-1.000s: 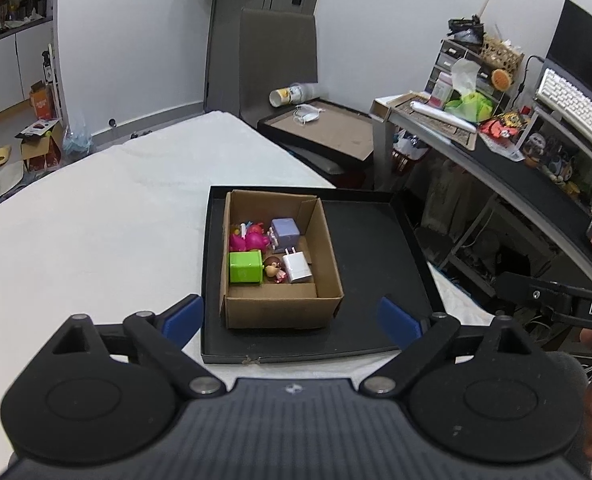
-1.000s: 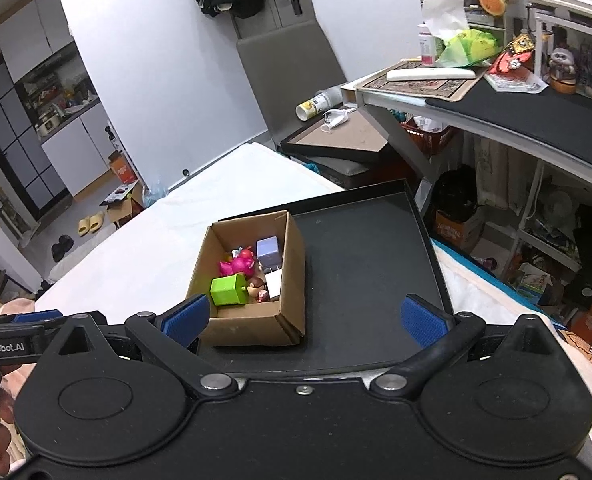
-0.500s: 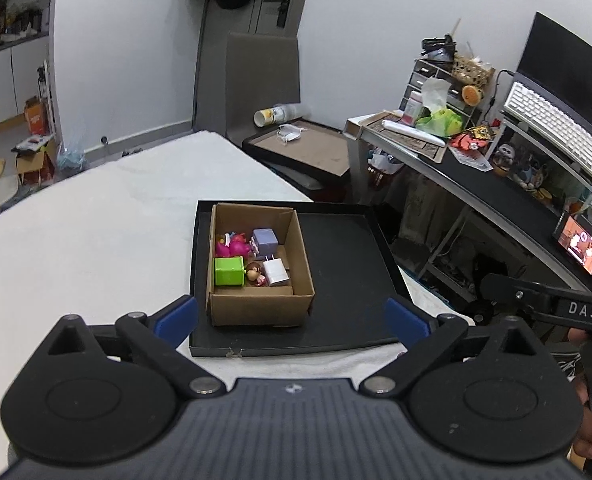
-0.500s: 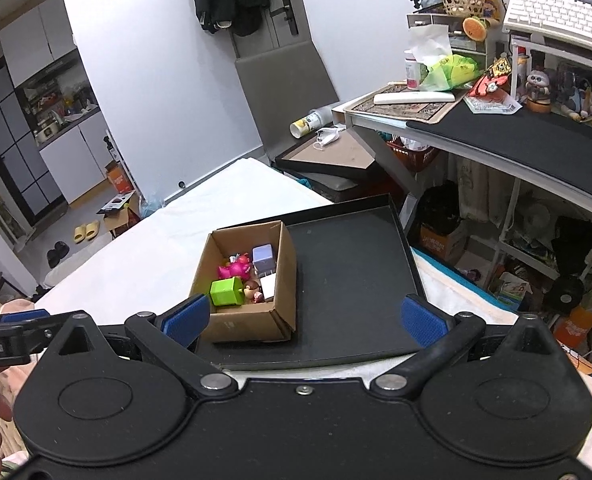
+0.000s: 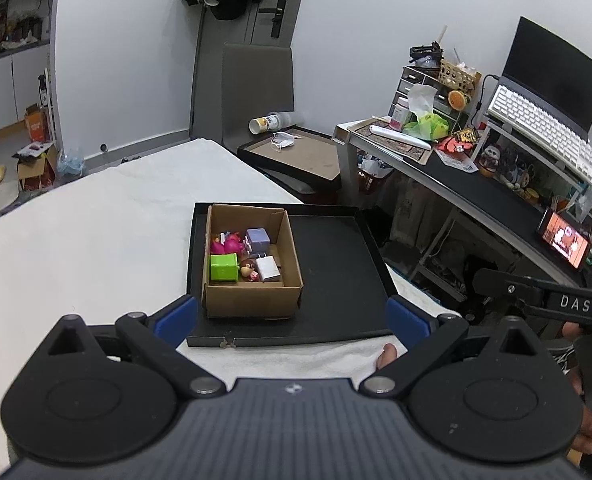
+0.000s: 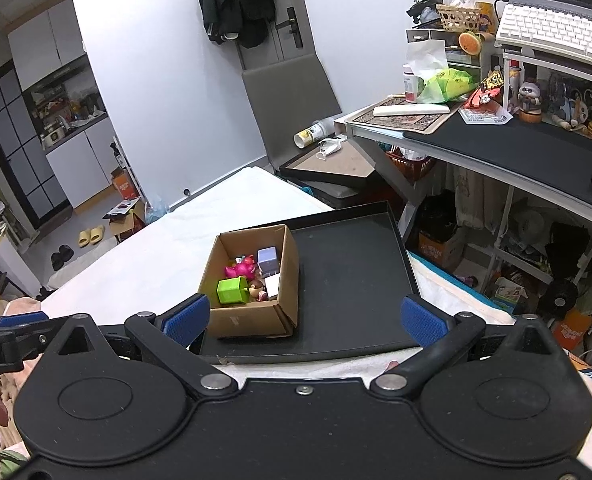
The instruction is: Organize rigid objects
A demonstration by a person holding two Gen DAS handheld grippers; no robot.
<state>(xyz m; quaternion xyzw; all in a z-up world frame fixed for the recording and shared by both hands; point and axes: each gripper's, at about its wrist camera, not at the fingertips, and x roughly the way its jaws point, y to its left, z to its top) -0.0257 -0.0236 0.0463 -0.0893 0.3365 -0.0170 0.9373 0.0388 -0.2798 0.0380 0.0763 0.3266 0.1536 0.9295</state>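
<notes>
Both grippers are pulling back and up from the box, which now sits smaller and further ahead than a second ago, and my left jaws have just been opening with nothing between them. Left gripper (image 5: 292, 316) is spread wide, blue pads well apart, empty and touching nothing. Right gripper (image 6: 301, 318) is just as wide and just as empty. Ahead and below both sits the cardboard box (image 5: 252, 304), long axis running away from me, on the left part of the black tray (image 5: 335, 272). Inside I see a green cube (image 5: 224, 267), a pink toy (image 5: 227, 245), a lilac block (image 5: 258, 237) and a white charger (image 5: 268, 268). Box lies just left of centre for both grippers. Nothing loose on the tray, so I judge the sorting is about finished.
</notes>
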